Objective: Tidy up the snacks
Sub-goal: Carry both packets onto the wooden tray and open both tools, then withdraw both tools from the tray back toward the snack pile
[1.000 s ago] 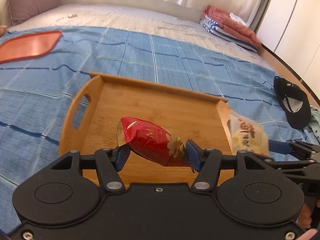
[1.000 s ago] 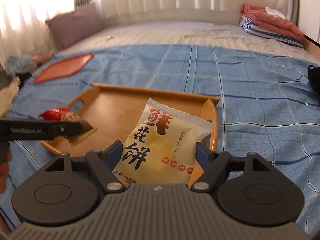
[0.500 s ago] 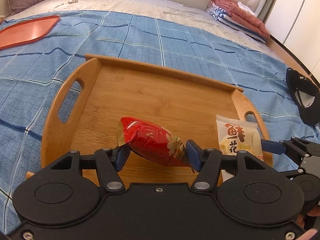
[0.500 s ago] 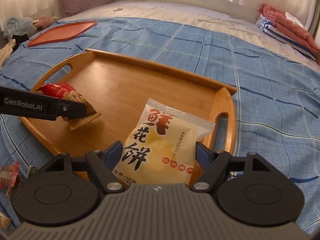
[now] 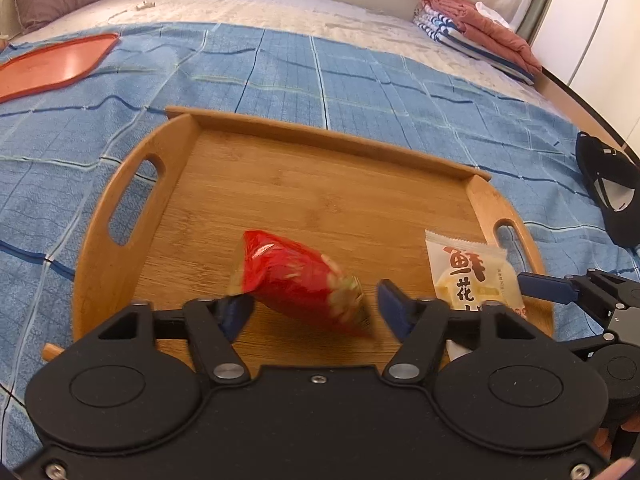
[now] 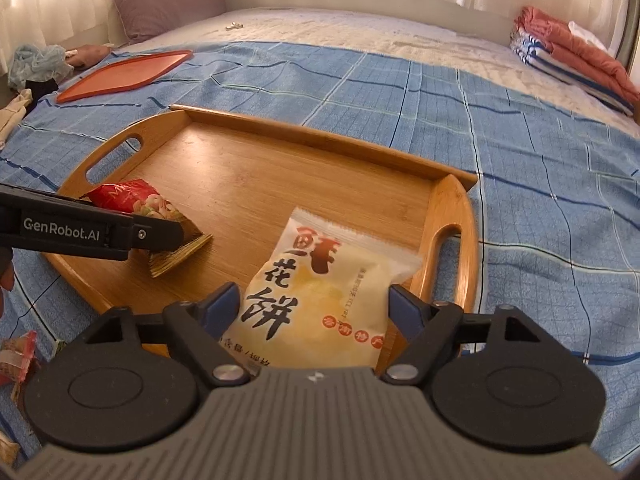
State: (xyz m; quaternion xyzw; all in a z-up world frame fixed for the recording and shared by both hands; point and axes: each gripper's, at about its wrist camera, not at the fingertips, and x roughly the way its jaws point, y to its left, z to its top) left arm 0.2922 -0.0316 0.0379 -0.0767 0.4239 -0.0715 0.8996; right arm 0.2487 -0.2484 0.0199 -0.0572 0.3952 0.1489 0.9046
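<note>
tray: smooth wood with fine lines in it
red snack bag: shiny, crinkly foil
pale snack bag: smooth plastic, a bit see-through at the edge
bed cover: soft blue cloth
my left gripper: dull black plastic

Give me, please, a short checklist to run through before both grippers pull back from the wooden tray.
1. Left gripper letting go of the red snack bag: ok; its jaws are opening, with a gap at the right pad, and the bag is blurred.
2. Right gripper letting go of the yellow pastry packet: ok; its jaws are opening, and the packet lies between them.
3. Red bag over the wooden tray: ok.
4. Red bag settled flat: cannot tell.
5. Packet fully inside the tray: cannot tell; its near end is hidden behind the gripper.
6. All snacks collected: not ok; loose wrapped snacks lie on the blue blanket.
</note>
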